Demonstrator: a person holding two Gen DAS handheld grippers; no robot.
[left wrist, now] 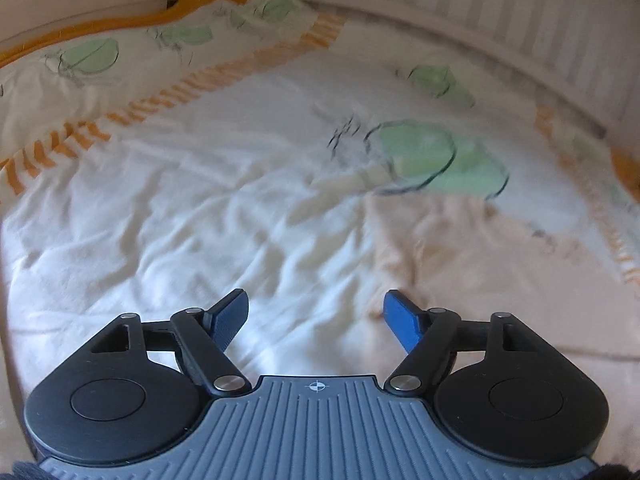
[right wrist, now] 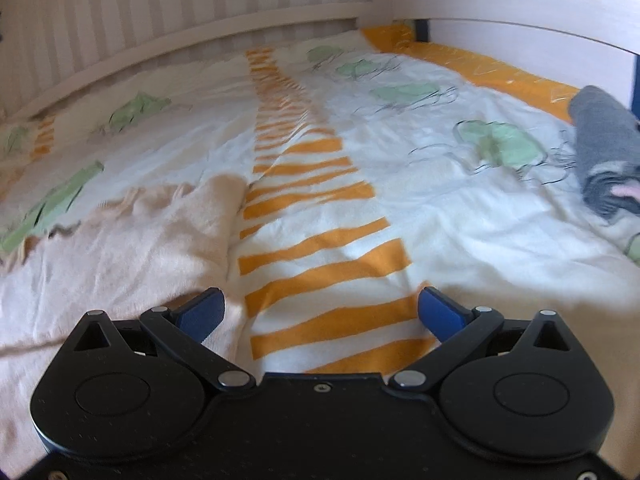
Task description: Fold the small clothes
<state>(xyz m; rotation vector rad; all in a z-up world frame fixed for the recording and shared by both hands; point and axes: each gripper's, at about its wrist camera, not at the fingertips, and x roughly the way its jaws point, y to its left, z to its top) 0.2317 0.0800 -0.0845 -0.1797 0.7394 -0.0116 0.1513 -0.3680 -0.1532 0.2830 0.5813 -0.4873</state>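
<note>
- Left gripper (left wrist: 316,318): jaws spread wide, nothing between the blue pads; only bedsheet (left wrist: 180,220) shows in the gap. Not holding anything.
- Pale peach garment (left wrist: 460,248) lies flat on the sheet just ahead and to the right of the left gripper's right finger; its near edge runs close under that fingertip, but I can't tell if they touch. Pic is motion-blurred.
- Right gripper (right wrist: 322,312): also wide apart, nothing held. The orange stripe band (right wrist: 320,240) of the sheet fills the gap.
- In the right wrist view the same peach garment (right wrist: 120,248) sits ahead-left, its edge passing under or beside the left pad (right wrist: 200,314); the fabric is bunched into a raised ridge ahead of that pad, prob. a fold line or a loose sleeve.
- Why so: both tools sit low, angled down at the cloth with jaws apart, one on each side of the garment – looks like a stance for pinching two edges at once, so the piece can be lifted evenly and doubled over.
- Rolled grey garment (right wrist: 600,152) lies far ahead-right of the right gripper, near the orange mattress edge (right wrist: 500,72) – seemingly parked out of the work zone.
- White slatted bed rail (right wrist: 200,28) closes off the far side in both views.
- Judgement: fold not visibly started; next step needs a clean pinch on thin fabric w/o grabbing the sheet.
</note>
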